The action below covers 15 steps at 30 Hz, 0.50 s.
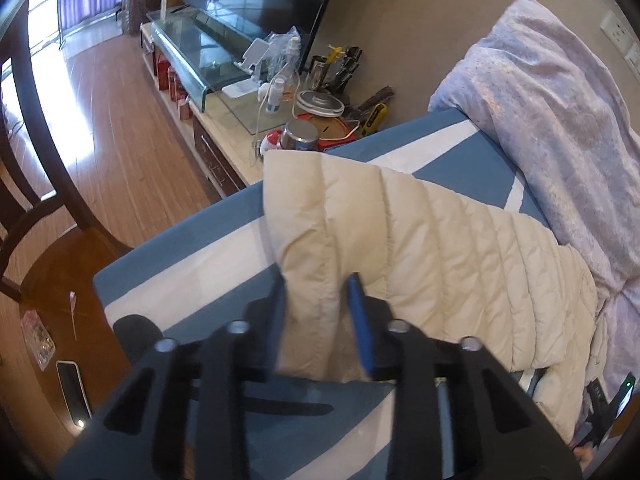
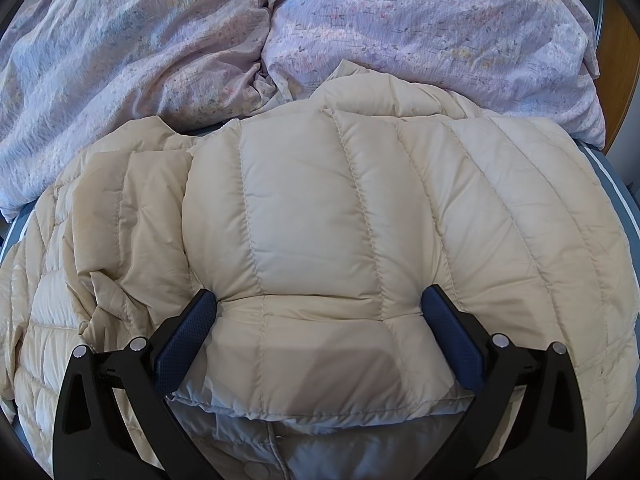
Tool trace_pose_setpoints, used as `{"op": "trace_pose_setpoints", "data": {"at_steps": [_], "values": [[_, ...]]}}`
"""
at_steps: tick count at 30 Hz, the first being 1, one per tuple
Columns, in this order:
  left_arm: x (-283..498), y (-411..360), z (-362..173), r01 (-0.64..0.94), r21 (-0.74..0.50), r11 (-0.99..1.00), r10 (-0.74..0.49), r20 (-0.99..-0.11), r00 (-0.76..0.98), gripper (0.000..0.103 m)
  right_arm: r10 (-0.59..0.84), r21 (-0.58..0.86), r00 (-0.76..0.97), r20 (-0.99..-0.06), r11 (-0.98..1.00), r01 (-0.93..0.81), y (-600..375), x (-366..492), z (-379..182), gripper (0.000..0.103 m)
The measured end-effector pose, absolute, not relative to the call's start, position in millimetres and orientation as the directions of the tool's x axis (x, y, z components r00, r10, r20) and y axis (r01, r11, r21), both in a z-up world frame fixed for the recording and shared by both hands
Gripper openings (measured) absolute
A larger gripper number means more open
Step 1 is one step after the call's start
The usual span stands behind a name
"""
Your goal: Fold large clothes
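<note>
A cream quilted down jacket (image 1: 432,236) lies on the blue-and-white bed sheet (image 1: 208,240). My left gripper (image 1: 318,284) is shut on a fold of the jacket's edge and holds it raised; the blue pads press the fabric from both sides. In the right wrist view the jacket (image 2: 320,208) fills the frame, folded over itself. My right gripper (image 2: 320,304) stands wide open with a thick fold of the jacket between its blue pads (image 2: 188,336), which touch the padding on either side without squeezing it.
A lilac floral duvet (image 2: 280,32) is heaped along the far side of the bed, also in the left wrist view (image 1: 560,128). A TV stand (image 1: 224,136) with cluttered bottles and tins stands beyond the bed. A wooden chair (image 1: 60,264) holds a phone (image 1: 72,392).
</note>
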<state>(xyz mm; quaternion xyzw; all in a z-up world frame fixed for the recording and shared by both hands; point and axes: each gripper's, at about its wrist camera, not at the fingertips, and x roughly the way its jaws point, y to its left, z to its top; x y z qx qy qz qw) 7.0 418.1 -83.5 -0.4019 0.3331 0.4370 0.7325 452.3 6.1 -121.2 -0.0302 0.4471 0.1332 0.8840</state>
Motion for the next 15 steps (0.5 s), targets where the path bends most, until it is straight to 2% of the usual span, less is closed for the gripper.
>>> {"op": "trace_pose_setpoints", "data": {"at_steps": [2, 5, 15], "values": [[8, 419, -83, -0.903, -0.307, 0.302, 0.360, -0.840, 0.406, 0.009, 0.208, 0.066, 0.565, -0.798, 0.963, -0.261, 5, 452, -121, 0.102], [15, 416, -77, -0.904, -0.285, 0.318, 0.370, -0.841, 0.395, 0.004, 0.207, 0.064, 0.565, -0.799, 0.963, -0.261, 5, 452, -121, 0.102], [98, 379, -4, -0.806, -0.298, 0.512, 0.387, -0.757, 0.526, 0.003, 0.219, 0.079, 0.566, -0.795, 0.962, -0.262, 5, 452, -121, 0.102]]}}
